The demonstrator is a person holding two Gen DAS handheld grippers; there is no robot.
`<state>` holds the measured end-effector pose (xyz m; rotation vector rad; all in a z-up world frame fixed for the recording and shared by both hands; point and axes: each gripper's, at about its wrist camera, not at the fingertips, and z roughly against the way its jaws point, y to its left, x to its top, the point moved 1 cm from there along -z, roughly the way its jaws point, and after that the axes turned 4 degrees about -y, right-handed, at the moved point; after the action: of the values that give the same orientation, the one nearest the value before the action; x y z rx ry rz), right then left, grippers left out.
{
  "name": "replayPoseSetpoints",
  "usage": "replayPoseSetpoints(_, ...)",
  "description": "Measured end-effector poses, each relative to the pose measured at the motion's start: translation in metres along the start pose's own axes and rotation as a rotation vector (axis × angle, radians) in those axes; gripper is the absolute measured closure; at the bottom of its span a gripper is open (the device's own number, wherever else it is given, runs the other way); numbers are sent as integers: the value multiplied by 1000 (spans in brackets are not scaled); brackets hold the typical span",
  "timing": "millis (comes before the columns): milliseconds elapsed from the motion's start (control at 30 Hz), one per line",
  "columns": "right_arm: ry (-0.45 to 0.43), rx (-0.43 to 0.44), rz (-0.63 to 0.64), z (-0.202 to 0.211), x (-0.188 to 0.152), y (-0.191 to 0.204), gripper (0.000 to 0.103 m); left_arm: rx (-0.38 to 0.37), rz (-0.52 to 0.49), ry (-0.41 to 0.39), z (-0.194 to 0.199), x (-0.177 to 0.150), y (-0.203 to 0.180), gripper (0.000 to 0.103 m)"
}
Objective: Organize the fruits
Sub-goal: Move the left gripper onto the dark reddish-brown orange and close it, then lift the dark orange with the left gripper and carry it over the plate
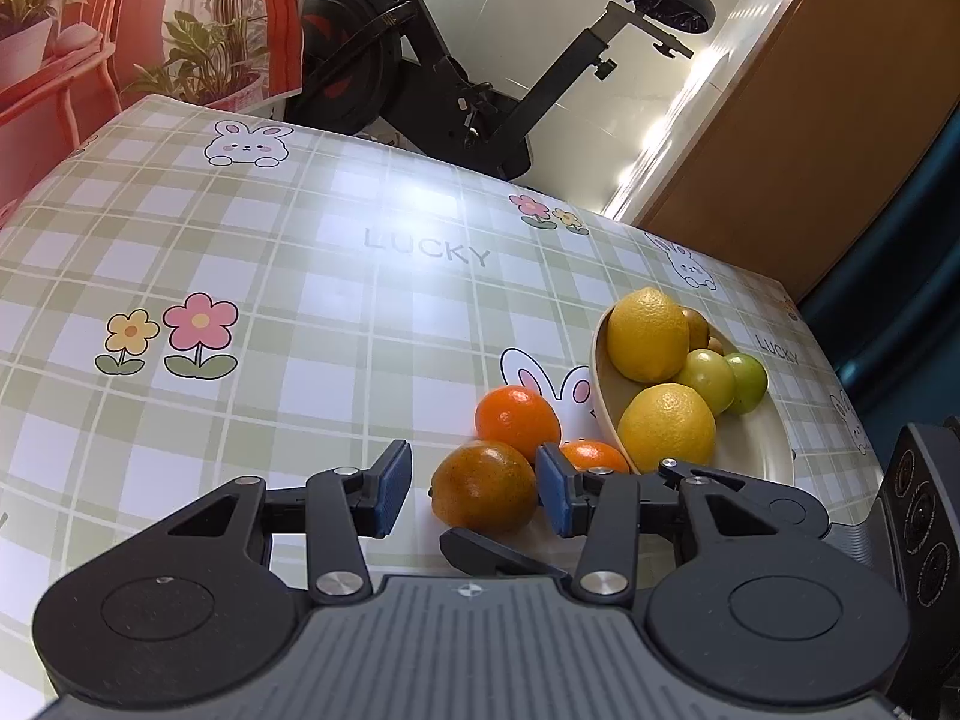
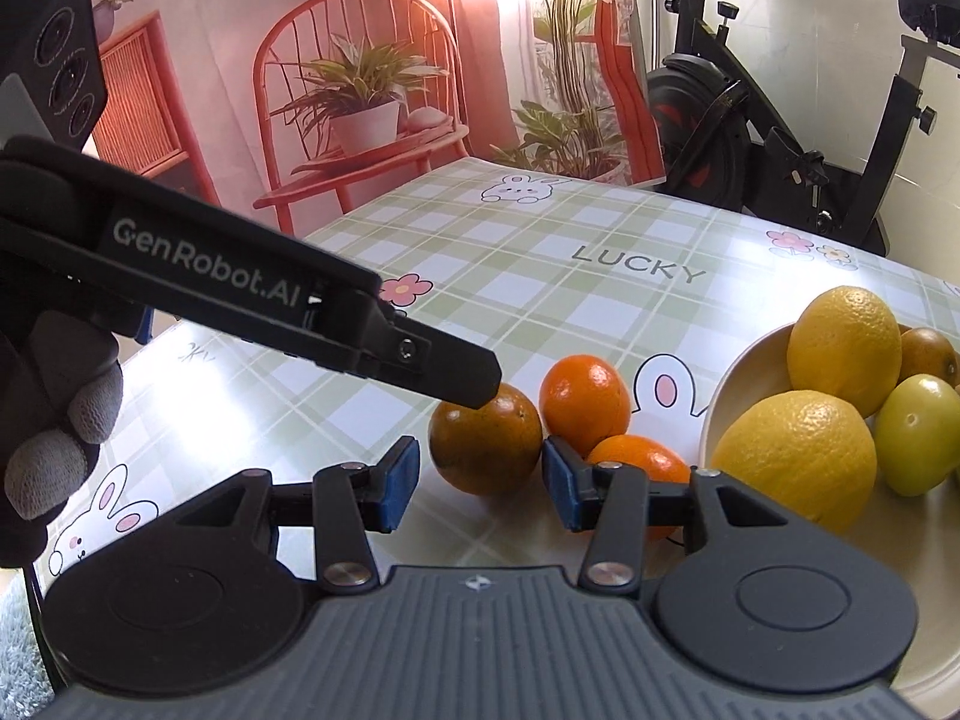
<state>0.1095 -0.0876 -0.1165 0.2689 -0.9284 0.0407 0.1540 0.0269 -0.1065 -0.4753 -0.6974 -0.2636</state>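
Note:
A cream bowl (image 1: 762, 450) (image 2: 726, 384) at the table's right holds two lemons (image 1: 648, 336) (image 2: 798, 456), green fruits (image 1: 747, 381) (image 2: 921, 441) and a brownish fruit. Three oranges lie on the table left of it: a dark greenish-orange one (image 1: 486, 486) (image 2: 486, 447), a bright one (image 1: 519, 423) (image 2: 585, 399) and a third (image 1: 594, 456) (image 2: 636, 456). My left gripper (image 1: 474, 495) is open, its pads either side of the dark orange. My right gripper (image 2: 480, 483) is open just short of the same orange. The left gripper's finger (image 2: 420, 354) reaches over that orange in the right wrist view.
The table (image 1: 300, 300) wears a green plaid cloth with bunnies and flowers. An exercise bike (image 1: 456, 72) stands beyond the far edge. A backdrop (image 2: 360, 90) with a red chair and plants stands at the back left. A gloved hand (image 2: 54, 438) holds the left gripper.

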Motion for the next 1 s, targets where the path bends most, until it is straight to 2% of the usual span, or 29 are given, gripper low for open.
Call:
replayPoseSetpoints(433, -9, 13, -42, -3, -4, -4, 58, 9, 5, 18, -17, -9, -4, 57)
replayPoseSetpoints(700, -31, 23, -68, 6, -7, -5, 59, 39, -25, -37, -2, -18, -18, 57)
replayPoseSetpoints(867, -74, 29, -56, 25, -8, 0, 59, 72, -44, -102, 16, -28, -35, 57)
replayPoseSetpoints(1000, -93, 35, -50, 39, -11, 1, 59, 79, -50, -116, 23, -32, -48, 57)
